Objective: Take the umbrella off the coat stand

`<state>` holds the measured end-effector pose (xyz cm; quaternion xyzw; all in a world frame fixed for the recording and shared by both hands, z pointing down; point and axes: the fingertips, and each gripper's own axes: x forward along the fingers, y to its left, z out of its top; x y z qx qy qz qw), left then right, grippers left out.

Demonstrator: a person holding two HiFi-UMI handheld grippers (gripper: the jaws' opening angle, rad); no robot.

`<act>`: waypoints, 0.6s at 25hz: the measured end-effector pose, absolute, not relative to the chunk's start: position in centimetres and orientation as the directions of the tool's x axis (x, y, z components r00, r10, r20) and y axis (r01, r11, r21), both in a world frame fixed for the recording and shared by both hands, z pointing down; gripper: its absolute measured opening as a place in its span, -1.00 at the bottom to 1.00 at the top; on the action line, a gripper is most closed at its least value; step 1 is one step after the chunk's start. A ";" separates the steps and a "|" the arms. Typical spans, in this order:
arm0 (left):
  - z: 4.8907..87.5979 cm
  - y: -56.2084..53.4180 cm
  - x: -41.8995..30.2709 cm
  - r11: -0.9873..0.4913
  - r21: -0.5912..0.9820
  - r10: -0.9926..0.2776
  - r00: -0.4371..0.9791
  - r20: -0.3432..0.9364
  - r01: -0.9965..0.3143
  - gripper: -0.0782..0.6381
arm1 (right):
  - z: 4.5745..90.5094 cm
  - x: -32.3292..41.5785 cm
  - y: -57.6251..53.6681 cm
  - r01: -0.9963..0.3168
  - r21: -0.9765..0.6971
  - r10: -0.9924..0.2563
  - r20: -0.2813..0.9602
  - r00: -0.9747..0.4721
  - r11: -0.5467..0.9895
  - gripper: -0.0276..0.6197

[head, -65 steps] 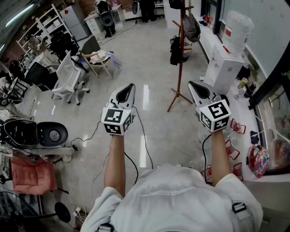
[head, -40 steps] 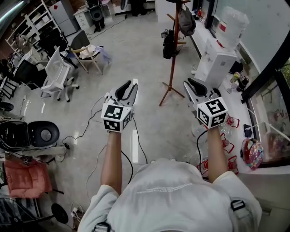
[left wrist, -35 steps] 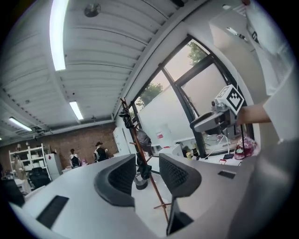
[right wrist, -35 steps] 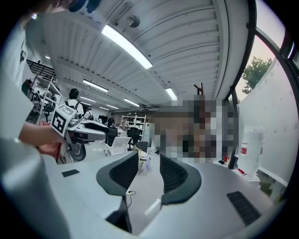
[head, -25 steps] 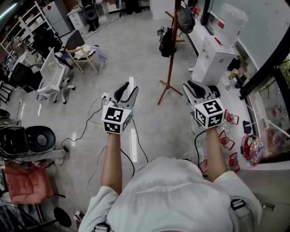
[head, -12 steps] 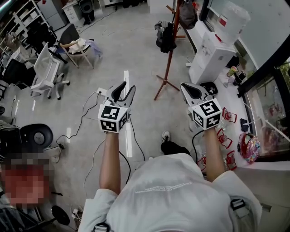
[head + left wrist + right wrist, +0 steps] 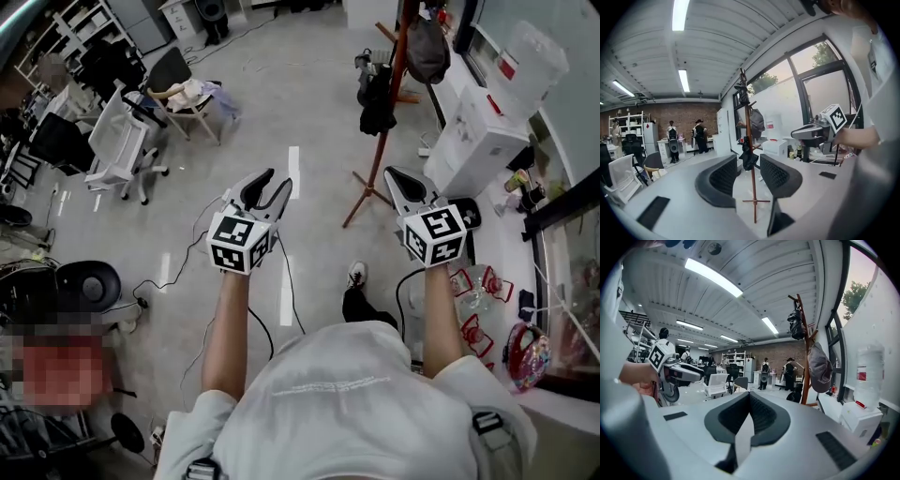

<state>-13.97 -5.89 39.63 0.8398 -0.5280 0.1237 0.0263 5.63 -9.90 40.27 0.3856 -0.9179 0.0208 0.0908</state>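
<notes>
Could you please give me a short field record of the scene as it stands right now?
left gripper: open, empty
right gripper: shut, empty
coat stand: upright on the floor, ahead of both grippers, untouched
hanging on stand: black bundle, grey item
umbrella: cannot be told apart from here

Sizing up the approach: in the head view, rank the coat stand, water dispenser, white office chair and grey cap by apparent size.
1. water dispenser, which covers the most area; the thin coat stand runs longer, so their order is unsure.
2. white office chair.
3. grey cap, the smallest.
</notes>
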 end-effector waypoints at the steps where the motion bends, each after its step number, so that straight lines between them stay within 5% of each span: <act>1: 39.5 -7.3 -14.0 -0.432 -0.077 -0.883 0.404 0.238 -0.899 -0.31 | 40.0 5.6 -11.6 -0.709 0.025 -0.701 0.171 -0.692 0.705 -0.84; 15: 41.3 -26.6 -9.4 -0.454 -0.038 -0.850 0.419 0.320 -0.890 -0.22 | 43.2 11.5 -29.4 -0.739 -0.093 -0.719 0.180 -0.671 0.667 -0.84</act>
